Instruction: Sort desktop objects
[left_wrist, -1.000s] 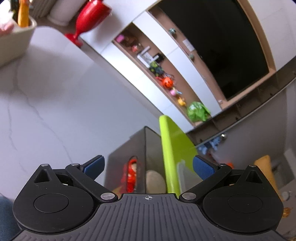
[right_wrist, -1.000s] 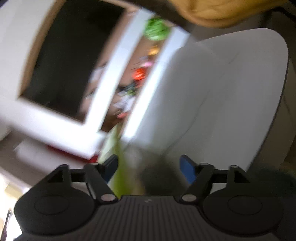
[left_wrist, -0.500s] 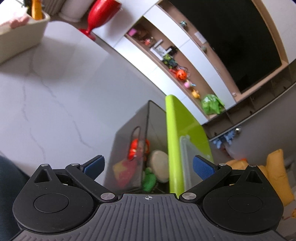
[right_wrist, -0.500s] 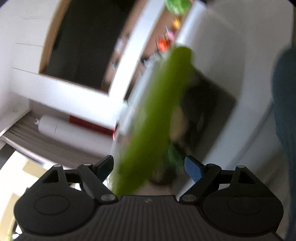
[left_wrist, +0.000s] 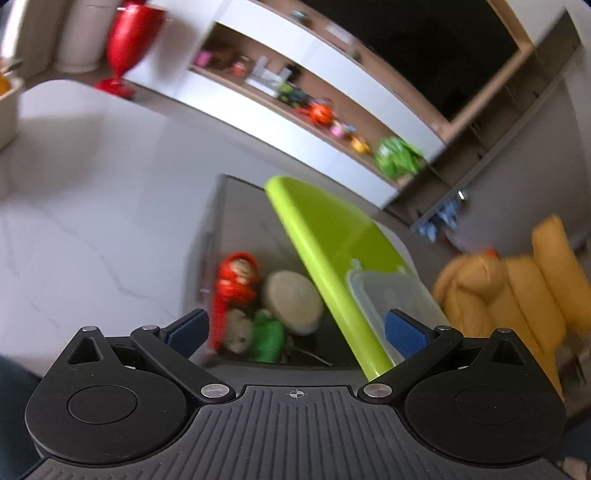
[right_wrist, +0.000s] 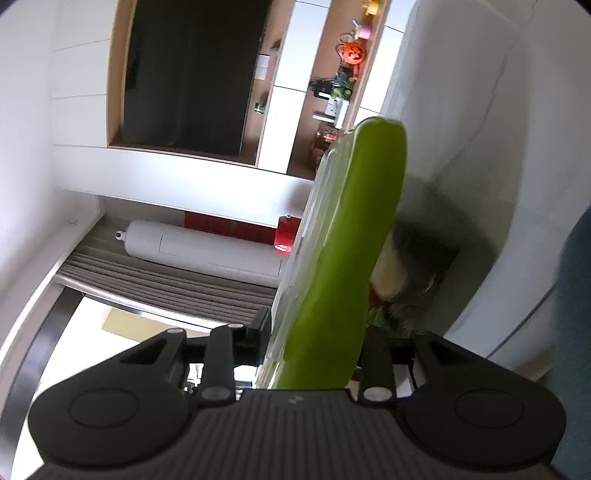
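The right tool (right_wrist: 317, 354) has just begun clenching onto the green lid (right_wrist: 347, 251) at twelve o'clock; left tool (left_wrist: 295, 328) hangs released.

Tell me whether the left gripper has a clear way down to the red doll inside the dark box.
Probably yes. The left gripper is open, with the red doll just beyond its fingers in the dark box. The green lid stands raised to the right, between the closing jaws of the right gripper, leaving the opening uncovered.

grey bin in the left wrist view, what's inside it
Inside the grey bin: a red doll, a round beige disc, a green toy. The tilted green lid hides its right side.
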